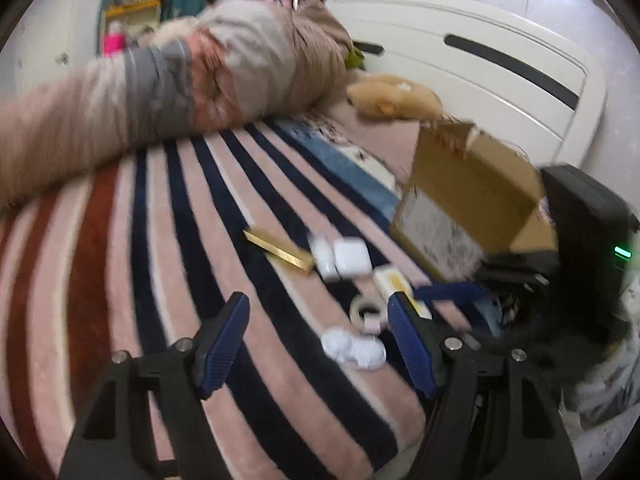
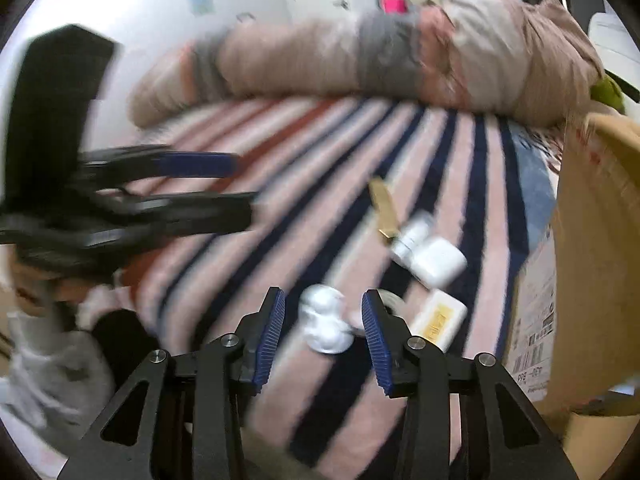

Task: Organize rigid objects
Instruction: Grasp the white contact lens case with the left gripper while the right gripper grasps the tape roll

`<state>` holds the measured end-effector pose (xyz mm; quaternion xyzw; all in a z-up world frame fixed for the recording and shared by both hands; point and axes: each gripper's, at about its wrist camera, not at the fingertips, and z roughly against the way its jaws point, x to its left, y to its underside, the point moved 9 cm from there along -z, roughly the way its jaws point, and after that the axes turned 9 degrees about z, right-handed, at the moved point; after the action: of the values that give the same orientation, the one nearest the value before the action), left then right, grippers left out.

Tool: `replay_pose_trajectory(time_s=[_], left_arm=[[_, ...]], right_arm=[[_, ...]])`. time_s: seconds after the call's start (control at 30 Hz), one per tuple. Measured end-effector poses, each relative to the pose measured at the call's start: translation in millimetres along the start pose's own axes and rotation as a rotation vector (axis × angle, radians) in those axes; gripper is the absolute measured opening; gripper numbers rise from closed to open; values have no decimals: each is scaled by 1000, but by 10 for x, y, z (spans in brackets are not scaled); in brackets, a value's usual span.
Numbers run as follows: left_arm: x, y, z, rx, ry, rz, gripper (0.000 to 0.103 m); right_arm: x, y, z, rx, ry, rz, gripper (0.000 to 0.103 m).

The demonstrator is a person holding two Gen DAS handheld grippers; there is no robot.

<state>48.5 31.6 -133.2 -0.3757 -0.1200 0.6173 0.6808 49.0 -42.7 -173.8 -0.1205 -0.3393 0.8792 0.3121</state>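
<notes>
Small objects lie on a striped blanket [image 1: 200, 220]: a gold bar [image 1: 278, 249], two white cases [image 1: 344, 259], a white and yellow box [image 1: 394, 282], a tape roll [image 1: 366, 311] and a white double-lobed piece [image 1: 354, 349]. My left gripper [image 1: 318, 314] is open above the blanket, left of the pile. My right gripper [image 2: 324, 312] is open with the white double-lobed piece [image 2: 324, 322] between its fingers, not clamped. The right gripper also shows in the left wrist view [image 1: 448, 292]. The left gripper shows blurred in the right wrist view [image 2: 240, 184].
An open cardboard box [image 1: 472, 196] stands on the bed at the right, also seen in the right wrist view [image 2: 592, 260]. A rolled beige quilt [image 1: 200, 76] lies along the far side. A white headboard [image 1: 500, 52] and a plush toy [image 1: 394, 98] are behind.
</notes>
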Motion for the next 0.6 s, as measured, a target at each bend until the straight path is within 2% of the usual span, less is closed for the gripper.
replay_pose_trajectory(time_s=[0.07,0.17,0.37,0.5,0.6], left_arm=[[23,157,-139,35,36,-10,69],[60,334,-336,85,89,-8,69],[-18,517,-644,153,175,-8,70],[-107,596,-814,194,178,-33,70],[-145,595,-852,188,169,-47,70]], right_arm=[[-135,100,-222,58,41,-6,36],[-238,172,-411,107,48,-4,37],[-276,120,-570,130,41,57,44],[-284,134,-651,153,54,86,47],[-337,163,-665,164,59,76,53]])
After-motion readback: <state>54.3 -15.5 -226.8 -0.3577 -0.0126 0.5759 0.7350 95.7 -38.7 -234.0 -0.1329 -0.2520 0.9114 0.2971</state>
